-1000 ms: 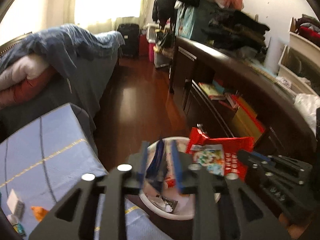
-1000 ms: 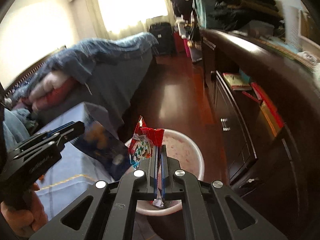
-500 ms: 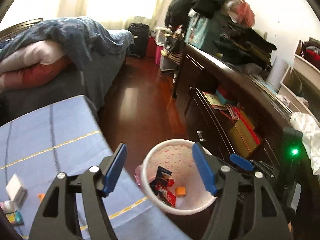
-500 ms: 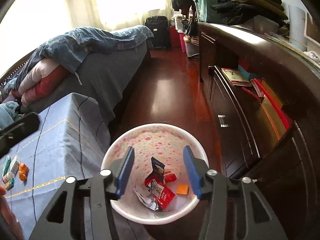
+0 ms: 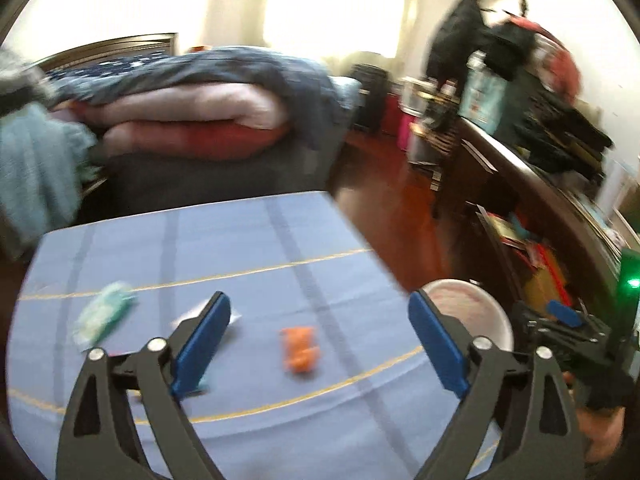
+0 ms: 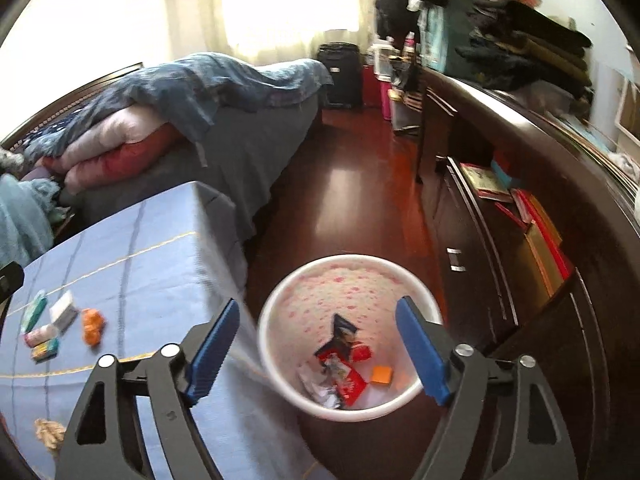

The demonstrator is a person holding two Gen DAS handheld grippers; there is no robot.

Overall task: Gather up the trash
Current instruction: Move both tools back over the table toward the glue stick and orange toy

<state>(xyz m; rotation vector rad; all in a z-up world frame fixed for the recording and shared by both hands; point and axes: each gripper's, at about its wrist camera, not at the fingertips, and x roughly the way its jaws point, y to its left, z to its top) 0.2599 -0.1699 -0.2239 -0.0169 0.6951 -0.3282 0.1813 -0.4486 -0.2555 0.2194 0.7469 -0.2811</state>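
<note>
My left gripper [image 5: 320,340] is open and empty above the blue tablecloth [image 5: 240,248]. An orange wrapper [image 5: 301,349] lies between its fingers, a green packet [image 5: 102,316] to the left, a white scrap partly hidden behind the left finger. My right gripper [image 6: 318,348] is open and empty over the white bin [image 6: 348,268], which holds red wrappers [image 6: 344,376] and an orange piece [image 6: 381,374]. In the right wrist view the orange wrapper [image 6: 92,326], the green packet [image 6: 34,310] and other small litter [image 6: 44,344] lie on the cloth at left.
A bed with piled blankets [image 6: 180,92] stands behind the table. A dark dresser with books [image 6: 520,208] runs along the right. Red wood floor [image 6: 352,200] lies between them. The bin [image 5: 468,308] stands off the table's right corner. A crumpled brown scrap [image 6: 49,432] lies near the table front.
Both grippers opened and dropped their wrappers into the bin. The left gripper then swung left from the bin to over the table. The right one stayed over the bin.
</note>
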